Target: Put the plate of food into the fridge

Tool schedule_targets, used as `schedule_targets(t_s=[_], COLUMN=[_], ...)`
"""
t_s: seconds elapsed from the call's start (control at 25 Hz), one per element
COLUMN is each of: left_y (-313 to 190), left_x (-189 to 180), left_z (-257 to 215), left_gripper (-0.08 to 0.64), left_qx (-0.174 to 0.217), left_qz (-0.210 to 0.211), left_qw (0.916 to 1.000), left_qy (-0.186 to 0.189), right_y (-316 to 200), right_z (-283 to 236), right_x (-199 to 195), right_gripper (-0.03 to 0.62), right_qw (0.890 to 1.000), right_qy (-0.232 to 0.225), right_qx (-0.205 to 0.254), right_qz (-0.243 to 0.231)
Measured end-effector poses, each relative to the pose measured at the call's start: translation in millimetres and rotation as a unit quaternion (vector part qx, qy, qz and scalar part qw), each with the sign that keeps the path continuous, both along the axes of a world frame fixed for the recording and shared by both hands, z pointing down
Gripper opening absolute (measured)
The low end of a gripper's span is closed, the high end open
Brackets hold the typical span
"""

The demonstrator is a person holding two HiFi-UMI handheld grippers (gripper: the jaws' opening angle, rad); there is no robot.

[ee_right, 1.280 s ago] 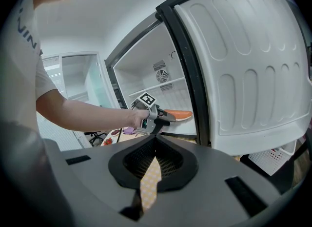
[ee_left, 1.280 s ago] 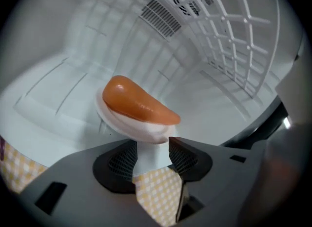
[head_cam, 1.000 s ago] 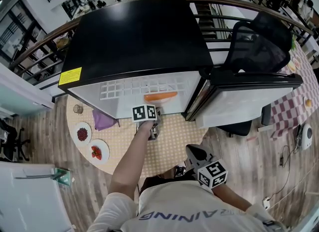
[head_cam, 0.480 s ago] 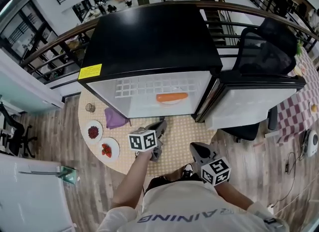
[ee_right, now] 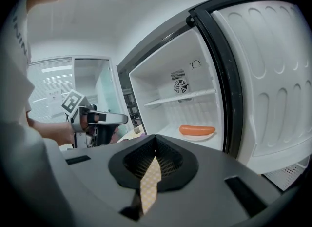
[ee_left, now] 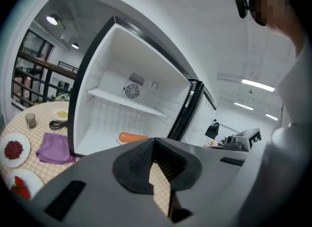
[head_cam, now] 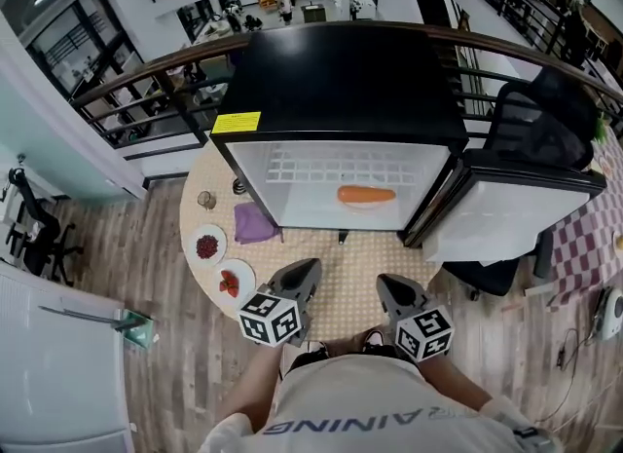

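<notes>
While the left gripper and right gripper hang shut and empty over the round mat's near edge, the plate of food lies well apart from both — on the open fridge's floor, toward its right side — a white plate bearing one long orange piece.

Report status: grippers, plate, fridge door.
Left gripper shut, empty; right gripper shut, empty. Plate of food inside fridge. Door open, nothing in the way.
</notes>
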State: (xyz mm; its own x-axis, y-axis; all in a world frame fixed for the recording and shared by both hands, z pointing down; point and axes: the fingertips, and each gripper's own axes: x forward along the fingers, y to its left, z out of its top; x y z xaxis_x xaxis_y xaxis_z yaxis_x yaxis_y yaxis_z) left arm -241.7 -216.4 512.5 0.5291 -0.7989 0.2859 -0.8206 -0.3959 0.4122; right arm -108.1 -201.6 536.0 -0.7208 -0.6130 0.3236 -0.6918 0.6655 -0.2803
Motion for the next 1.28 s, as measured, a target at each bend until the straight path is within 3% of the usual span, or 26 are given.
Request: schedule_targets(t_s=[0.4,1.04,1.28], left_y=[40.5,34.1,31.9], left_x=[-34.4,-33.2,-31.2], left_z=[-35.7,-35.7,-31.4], left_gripper=[0.009,0.009,0.009], left_qx=[0.071,0.062,0.061], left_qz=[-0.043,-0.029,-0.023], left_qw=[0.9963,0.9977,0.9976], left_qy=[-0.022,-0.001,-0.021], right_y=[-9.7,-2.4,-2.5], right_z=[-17.1,-15.2,-14.4], right_x=[-4.7,-7.3,-12.5], right_gripper=[0.02,0.02,0.02], right_qw=[1.0,0.999,1.0], right_qy=[-0.001,0.008,0.011], right_qx=[0.024,0.019,0.02], right_qz=[0.015,0.024,0.015])
